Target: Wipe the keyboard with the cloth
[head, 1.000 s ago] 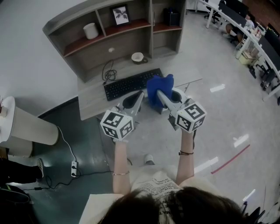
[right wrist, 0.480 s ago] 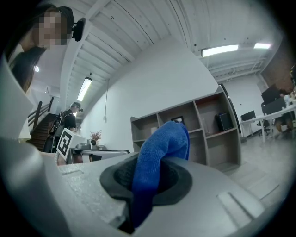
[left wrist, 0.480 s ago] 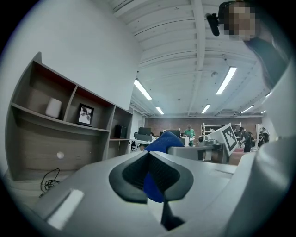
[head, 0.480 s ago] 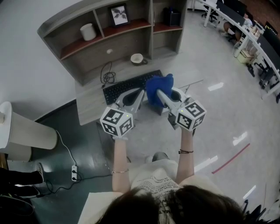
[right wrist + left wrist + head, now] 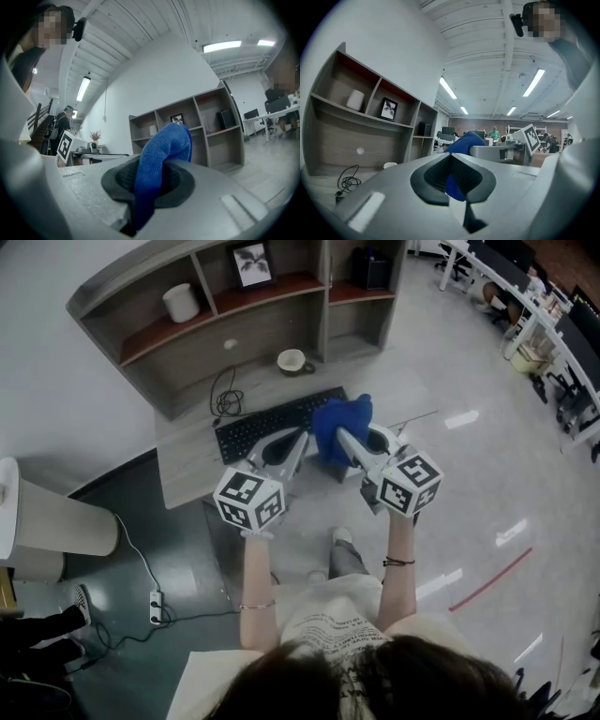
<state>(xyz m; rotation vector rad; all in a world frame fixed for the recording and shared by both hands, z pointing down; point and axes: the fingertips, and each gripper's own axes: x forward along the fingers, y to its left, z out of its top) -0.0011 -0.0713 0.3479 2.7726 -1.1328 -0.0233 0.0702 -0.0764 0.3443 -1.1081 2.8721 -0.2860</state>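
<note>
Since the wiping has not begun, both grippers hang over the desk's [image 5: 183, 474] front edge, above the black keyboard [image 5: 267, 426]. The right gripper [image 5: 343, 437] pinches the blue cloth [image 5: 337, 420] tight. It looks soft, fuzzy and bunched up. The left gripper [image 5: 301, 438] is closed on nothing, probably spare for now.

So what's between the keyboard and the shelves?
A cup and a coiled cable lie on the desk there; the head view shows it.

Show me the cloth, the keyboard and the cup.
cloth [image 5: 339, 427], head view, its bunched middle.
keyboard [image 5: 262, 424], head view, its middle keys.
cup [image 5: 292, 360], head view, its open top.
</note>
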